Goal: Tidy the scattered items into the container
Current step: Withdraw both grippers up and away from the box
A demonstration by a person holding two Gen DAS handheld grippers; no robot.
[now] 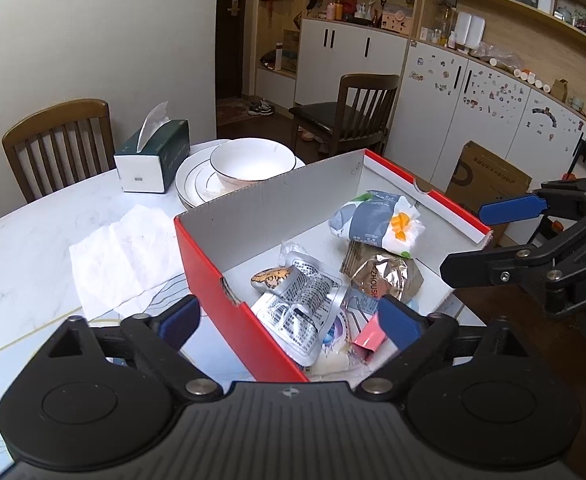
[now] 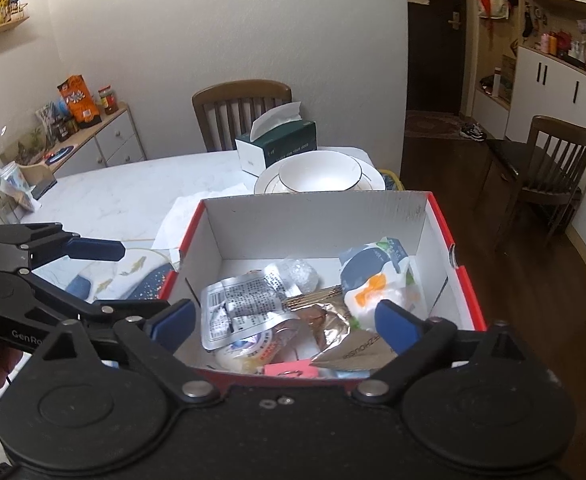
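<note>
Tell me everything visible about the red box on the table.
The red box is an open, lidless cardboard container, red outside and plain white inside, with small notches cut into its side walls. It stands upright at the edge of the white table, in front of stacked plates and a bowl. Inside lie crumpled packets, a tissue pack, foil wrappers and a pink binder clip. Neither open gripper touches it.

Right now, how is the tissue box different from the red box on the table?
The tissue box is dark green and white; the red box is red outside and white inside. The tissue box is closed, with one tissue sticking up from its top slot; the red box is open on top and holds several packets. The tissue box looks smaller and stands farther back, beside the plates. Both rest on the white table.
</note>
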